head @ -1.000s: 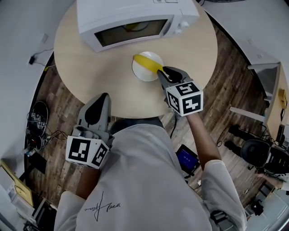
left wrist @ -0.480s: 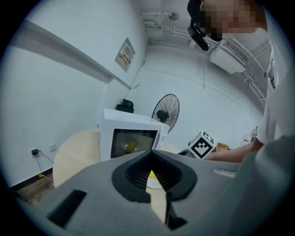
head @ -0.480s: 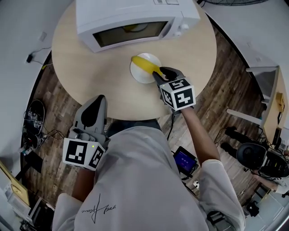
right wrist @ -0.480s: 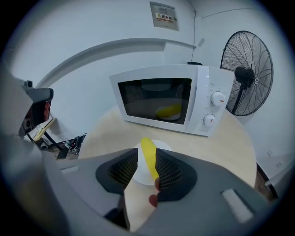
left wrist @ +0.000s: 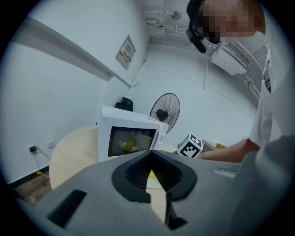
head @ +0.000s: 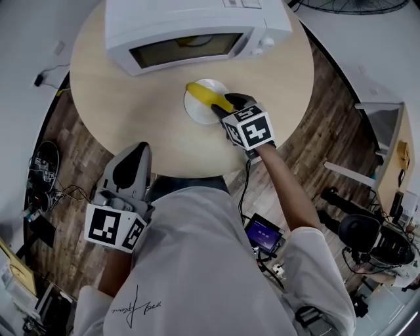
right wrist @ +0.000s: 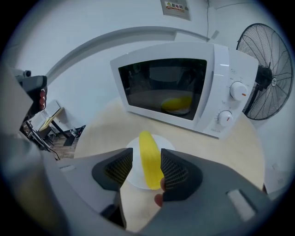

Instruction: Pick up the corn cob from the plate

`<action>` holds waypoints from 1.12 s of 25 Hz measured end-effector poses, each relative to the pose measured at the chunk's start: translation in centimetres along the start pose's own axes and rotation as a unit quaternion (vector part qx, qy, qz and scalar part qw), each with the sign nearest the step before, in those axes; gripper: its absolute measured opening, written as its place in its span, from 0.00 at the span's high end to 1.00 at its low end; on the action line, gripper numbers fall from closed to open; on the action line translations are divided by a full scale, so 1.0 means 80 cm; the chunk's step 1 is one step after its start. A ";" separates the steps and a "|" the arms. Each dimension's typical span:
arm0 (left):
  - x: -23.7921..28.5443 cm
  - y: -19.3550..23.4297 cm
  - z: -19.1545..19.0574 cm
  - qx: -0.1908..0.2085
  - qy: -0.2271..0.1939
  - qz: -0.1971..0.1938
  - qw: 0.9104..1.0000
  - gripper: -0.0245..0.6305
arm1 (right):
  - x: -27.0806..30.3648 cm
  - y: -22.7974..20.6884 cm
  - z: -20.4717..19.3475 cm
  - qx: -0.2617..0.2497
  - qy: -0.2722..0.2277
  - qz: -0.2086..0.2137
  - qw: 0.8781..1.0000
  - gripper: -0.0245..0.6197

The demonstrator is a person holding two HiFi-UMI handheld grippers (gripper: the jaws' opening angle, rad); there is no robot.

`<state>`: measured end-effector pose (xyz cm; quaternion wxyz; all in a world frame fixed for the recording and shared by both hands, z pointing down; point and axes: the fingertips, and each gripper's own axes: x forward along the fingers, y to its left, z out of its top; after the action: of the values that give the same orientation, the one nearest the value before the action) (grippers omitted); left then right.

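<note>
Right hand-held gripper (right wrist: 147, 169) lower, wider, astride cob (right wrist: 146, 150)

ok so i'm counting one round table (head: 131, 111), one microwave (head: 190, 26) sitting on it and showing two knobs (right wrist: 237, 91), and one plate (head: 197, 113) carrying one corn cob (head: 207, 97). one more yellow thing (right wrist: 177, 102) is lying inside the microwave. two grippers are showing, the left gripper (left wrist: 154, 177) and the right gripper (right wrist: 146, 169), each wearing one marker cube (head: 249, 128). one fan (right wrist: 269, 73) is standing nearby, and one sign (right wrist: 174, 5) is hanging on the wall.
</note>
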<state>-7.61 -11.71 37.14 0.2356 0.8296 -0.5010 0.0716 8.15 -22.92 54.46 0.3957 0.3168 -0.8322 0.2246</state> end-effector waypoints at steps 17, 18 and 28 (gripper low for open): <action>0.002 0.007 -0.010 -0.031 0.023 -0.003 0.999 0.96 | 0.057 -0.006 -0.007 -0.063 0.056 0.015 0.996 0.52; 0.002 0.008 -0.011 -0.033 0.024 -0.003 0.999 0.96 | 0.061 -0.006 -0.007 -0.066 0.059 0.016 0.996 0.51; -0.007 0.018 -0.015 -0.050 0.031 0.003 0.998 0.96 | 0.086 -0.013 -0.019 -0.104 0.090 0.009 0.990 0.51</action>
<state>-9.01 -11.25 38.42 0.2914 0.8129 -0.4989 0.0727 6.29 -25.10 60.99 0.4976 0.2449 -0.8150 0.1679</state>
